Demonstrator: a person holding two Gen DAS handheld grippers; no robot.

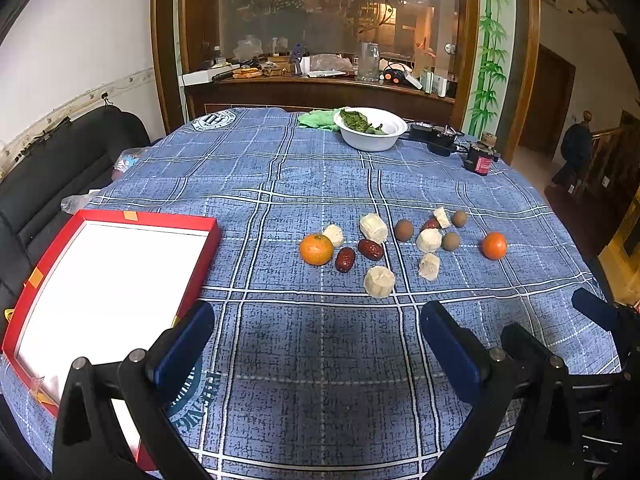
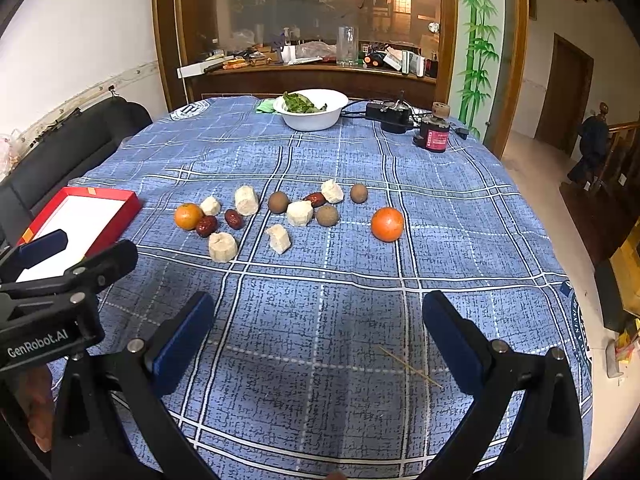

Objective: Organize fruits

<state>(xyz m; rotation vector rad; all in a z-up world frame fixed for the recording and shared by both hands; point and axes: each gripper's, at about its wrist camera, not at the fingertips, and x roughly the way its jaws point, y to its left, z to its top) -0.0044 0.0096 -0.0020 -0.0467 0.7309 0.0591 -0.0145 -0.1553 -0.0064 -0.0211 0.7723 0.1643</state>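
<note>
Ahead of both tongs, well apart from them, the fruits (image 1: pixel 384 246) lie scattered mid-worktop: two oranges, red dates, brown round ones, pale chunks hard to identify. Left tongs (image 1: pixel 316 354) spread wide, holding nothing; right tongs (image 2: pixel 318 344) likewise spread and bare. Red box (image 1: pixel 120 216) with white inside sits left of the left tongs, its near corner hidden by a finger. Worktop (image 2: pixel 320 320) wears a blue plaid cloth. White bowl (image 1: pixel 370 142) of greens at the far edge; cluttered wooden cabinet behind.
</note>
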